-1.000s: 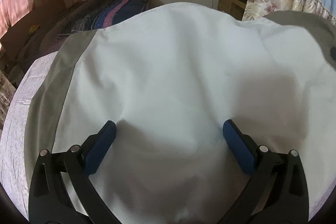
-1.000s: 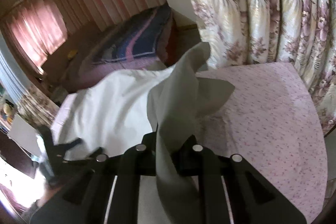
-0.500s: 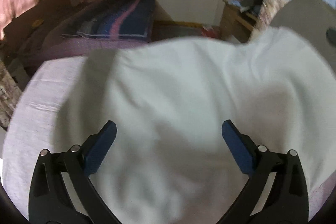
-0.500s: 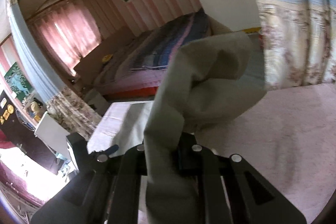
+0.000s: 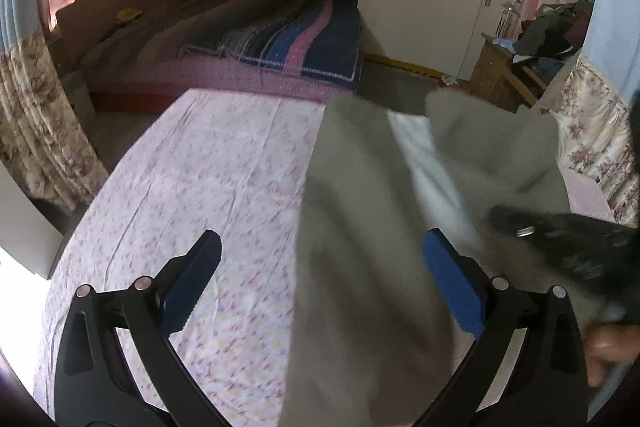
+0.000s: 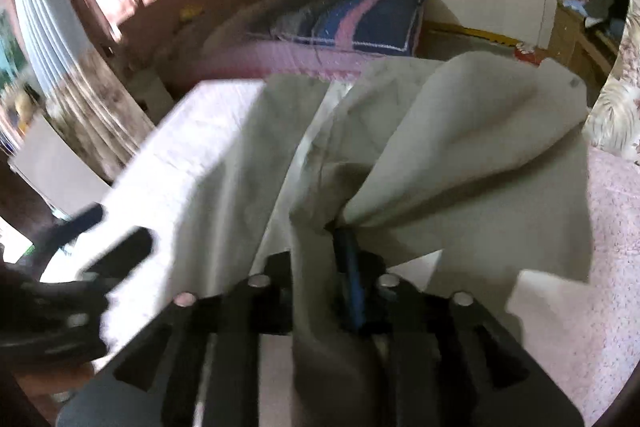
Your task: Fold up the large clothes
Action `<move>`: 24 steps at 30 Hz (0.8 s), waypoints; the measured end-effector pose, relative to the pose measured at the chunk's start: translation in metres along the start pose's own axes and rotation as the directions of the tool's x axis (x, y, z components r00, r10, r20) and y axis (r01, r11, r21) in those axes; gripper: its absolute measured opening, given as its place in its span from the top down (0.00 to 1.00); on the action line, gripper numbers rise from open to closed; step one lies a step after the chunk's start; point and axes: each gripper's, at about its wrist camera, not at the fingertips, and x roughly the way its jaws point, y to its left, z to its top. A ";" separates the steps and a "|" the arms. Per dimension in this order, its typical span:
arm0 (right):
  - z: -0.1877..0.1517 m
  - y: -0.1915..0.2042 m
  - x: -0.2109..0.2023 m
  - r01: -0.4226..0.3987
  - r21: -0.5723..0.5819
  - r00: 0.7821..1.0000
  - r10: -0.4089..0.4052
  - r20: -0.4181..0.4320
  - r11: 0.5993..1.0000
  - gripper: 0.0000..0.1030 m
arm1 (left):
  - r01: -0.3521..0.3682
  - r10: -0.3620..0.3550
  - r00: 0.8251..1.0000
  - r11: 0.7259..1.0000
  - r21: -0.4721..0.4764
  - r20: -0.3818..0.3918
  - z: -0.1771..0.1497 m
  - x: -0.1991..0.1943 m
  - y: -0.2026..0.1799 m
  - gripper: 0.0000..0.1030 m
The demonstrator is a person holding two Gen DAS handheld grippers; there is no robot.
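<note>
Right hand-held gripper [image 6: 320,259] jaws easing apart, grey garment [image 6: 460,131] still bunched btwn them, draped fwd over the bed [image 5: 192,179]. Left hand-held gripper [image 5: 320,283] spread wide, empty; cloth's long edge runs straight ahead, nearer its right finger.

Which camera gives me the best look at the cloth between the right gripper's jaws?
The right wrist view: the grey garment bunches into the right gripper, whose jaws are opening with cloth between them. The left wrist view shows that gripper only as a dark blur at the right edge, over the garment.
</note>
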 end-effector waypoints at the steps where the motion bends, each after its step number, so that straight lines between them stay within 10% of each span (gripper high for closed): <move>1: -0.003 0.005 0.003 0.005 -0.012 1.000 -0.005 -0.004 1.000 0.58 | -0.003 0.003 1.000 1.000 -0.006 -0.003 -0.008 -0.001 0.005 0.03; 8: -0.004 0.026 -0.063 0.020 -0.074 0.993 -0.012 0.113 0.997 0.31 | 0.006 -0.006 1.000 0.999 -0.042 -0.004 -0.022 -0.013 0.018 0.03; 14: -0.002 -0.028 -0.188 0.138 -0.033 0.934 -0.119 0.338 0.990 0.13 | 0.070 -0.070 0.997 0.997 0.016 0.042 -0.016 -0.048 -0.021 0.03; 24: -0.061 -0.174 -0.179 0.208 0.210 0.948 -0.250 0.195 0.955 0.13 | 0.197 -0.208 0.978 0.957 0.211 0.032 -0.025 -0.072 -0.149 0.03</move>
